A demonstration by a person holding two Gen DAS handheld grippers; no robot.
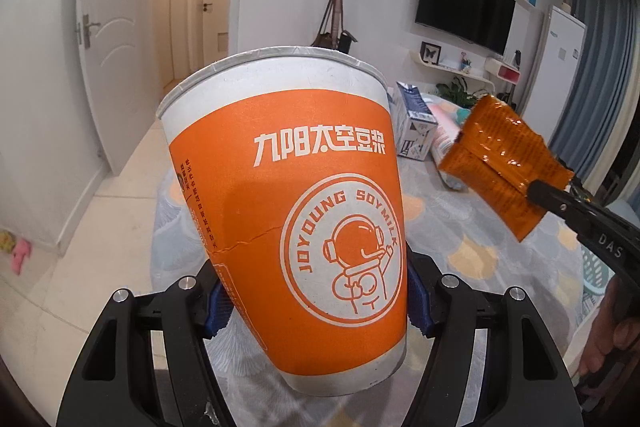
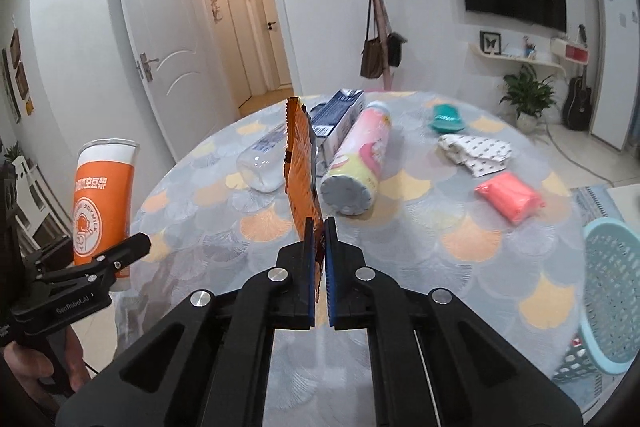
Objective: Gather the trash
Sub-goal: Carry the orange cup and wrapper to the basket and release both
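My left gripper (image 1: 316,311) is shut on an orange and white paper soy-milk cup (image 1: 288,211), held upright above the table's left edge; the cup also shows in the right wrist view (image 2: 102,199). My right gripper (image 2: 319,227) is shut on an orange snack wrapper (image 2: 302,163), held edge-on above the table; the wrapper shows in the left wrist view (image 1: 504,163) to the right of the cup. A light blue mesh basket (image 2: 612,299) stands at the table's right edge.
On the round patterned table (image 2: 440,267) lie a clear plastic bottle (image 2: 260,163), a blue carton (image 2: 340,115), a pink and yellow canister (image 2: 360,163), a teal item (image 2: 448,119), a patterned cloth (image 2: 476,153) and a pink block (image 2: 510,199). A white door (image 2: 160,47) stands behind.
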